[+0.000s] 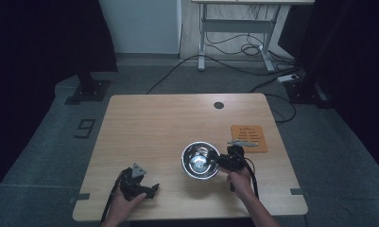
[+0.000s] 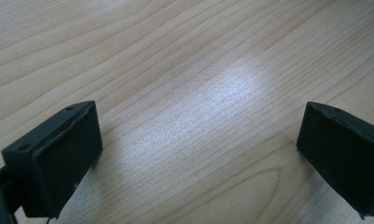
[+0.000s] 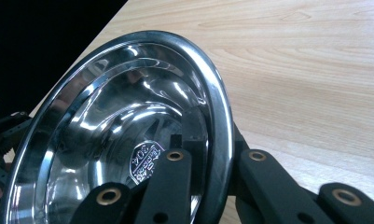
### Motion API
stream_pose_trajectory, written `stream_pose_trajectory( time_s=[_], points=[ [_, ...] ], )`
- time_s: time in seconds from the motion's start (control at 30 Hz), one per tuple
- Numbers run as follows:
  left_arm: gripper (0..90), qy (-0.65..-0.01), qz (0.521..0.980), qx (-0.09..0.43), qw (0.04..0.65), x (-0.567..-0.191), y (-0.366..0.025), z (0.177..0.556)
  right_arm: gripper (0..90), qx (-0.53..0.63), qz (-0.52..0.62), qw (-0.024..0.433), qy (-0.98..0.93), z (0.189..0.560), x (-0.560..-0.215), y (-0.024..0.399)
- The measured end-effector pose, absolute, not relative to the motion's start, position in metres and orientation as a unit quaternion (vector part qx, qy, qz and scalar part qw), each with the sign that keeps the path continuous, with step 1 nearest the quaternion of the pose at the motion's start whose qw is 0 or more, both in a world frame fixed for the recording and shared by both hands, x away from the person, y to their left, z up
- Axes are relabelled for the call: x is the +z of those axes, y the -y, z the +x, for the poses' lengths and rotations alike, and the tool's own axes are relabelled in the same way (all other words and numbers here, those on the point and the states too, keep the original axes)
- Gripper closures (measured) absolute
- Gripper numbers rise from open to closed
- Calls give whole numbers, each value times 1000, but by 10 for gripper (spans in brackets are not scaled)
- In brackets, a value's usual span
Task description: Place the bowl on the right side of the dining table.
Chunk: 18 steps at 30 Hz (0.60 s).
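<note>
The left gripper point(image 1: 148, 189) rests low over the bare wooden table point(image 1: 154, 123), its jaws standing wide apart with nothing between them, only wood grain showing past them in the left gripper view. Well to its right sits the stainless steel bowl point(image 1: 200, 160), and the right gripper point(image 1: 221, 161) has that bowl by the rim on its own near side: in the right gripper view one jaw lies inside the polished wall and the other outside, clamped tight on the rolled edge point(image 3: 219, 116), with the bowl point(image 3: 128, 140) tilted up off the wood. Just beyond the right gripper lies an orange card point(image 1: 249, 137) with a small metal tool point(image 1: 242, 143) on its near edge. The bowl looks thin, stiff and light, but the mirror-smooth steel is probably slippery; a pinch on one side of the rim lets it swing or slip, so a deep bite over the rolled lip seems safest.
</note>
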<state>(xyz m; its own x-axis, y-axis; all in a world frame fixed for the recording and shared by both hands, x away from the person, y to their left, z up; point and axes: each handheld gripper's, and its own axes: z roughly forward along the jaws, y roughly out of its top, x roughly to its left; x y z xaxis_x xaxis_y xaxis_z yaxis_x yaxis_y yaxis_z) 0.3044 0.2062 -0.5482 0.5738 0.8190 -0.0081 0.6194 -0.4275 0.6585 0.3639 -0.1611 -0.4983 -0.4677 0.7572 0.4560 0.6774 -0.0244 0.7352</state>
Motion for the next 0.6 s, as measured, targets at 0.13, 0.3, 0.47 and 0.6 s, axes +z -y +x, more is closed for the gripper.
stream_pose_trajectory(
  time_s=[0.13,0.3,0.47,0.6],
  points=[
    [0,-433,830,159,314,-548,-206,304,864,500,517,43,-694,365,-497,166],
    [0,-433,830,159,314,-548,-206,304,863,503,519,43,-689,366,-495,171],
    [0,-433,830,159,314,-548,-206,304,863,507,522,44,-684,366,-493,176],
    [0,-433,830,159,314,-548,-206,305,863,510,525,45,-680,367,-492,180]
  ],
)
